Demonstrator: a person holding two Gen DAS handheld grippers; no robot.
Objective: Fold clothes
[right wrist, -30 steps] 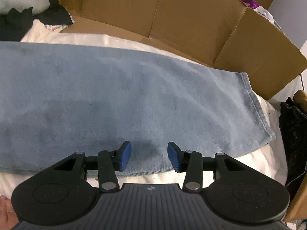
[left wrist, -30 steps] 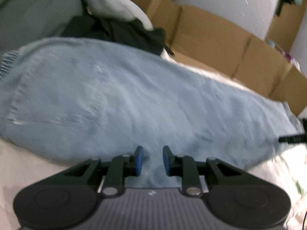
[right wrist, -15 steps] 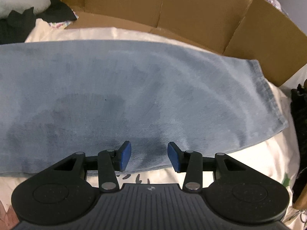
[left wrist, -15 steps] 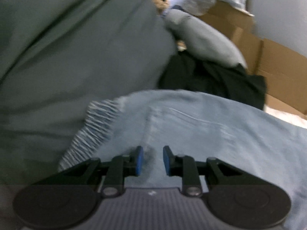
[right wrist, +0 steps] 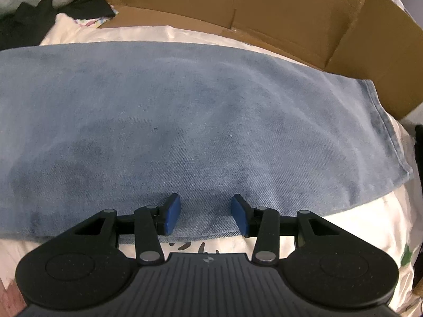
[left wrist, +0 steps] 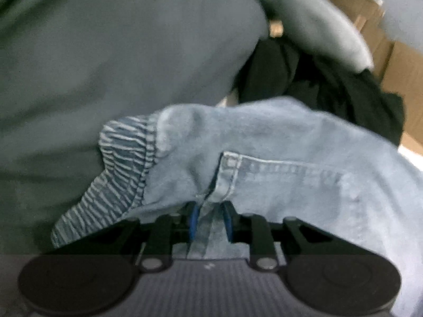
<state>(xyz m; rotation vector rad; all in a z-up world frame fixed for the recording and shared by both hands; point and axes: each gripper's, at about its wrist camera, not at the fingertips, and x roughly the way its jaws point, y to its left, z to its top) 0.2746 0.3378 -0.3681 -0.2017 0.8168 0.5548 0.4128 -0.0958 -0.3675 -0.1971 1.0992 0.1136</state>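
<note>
Left wrist view: your left gripper (left wrist: 208,220) sits at the waist end of the jeans (left wrist: 290,174), just below the pocket corner (left wrist: 230,158) and beside the striped waistband lining (left wrist: 124,158). Its jaws stand narrowly apart with a fold of denim between the blue pads (left wrist: 194,222); whether the pads already press the cloth cannot be told. Confirm a firm pinch through every layer before lifting, or the waist will slip out unevenly.

In the right wrist view, your right gripper (right wrist: 206,216) is about half open and empty, poised over the near long edge of the jeans leg (right wrist: 185,119), which lies flat on the cream bed sheet (right wrist: 343,232); the hem (right wrist: 380,137) lies to the right. Close on the edge seam, then carry both ends together so the fold lands square.

Compared with a second ago, the left view has swung from the flat mid-section to the waistband, and denim now lies between its pads. The right view shows more sheet beyond the hem, its opening unchanged.
</note>
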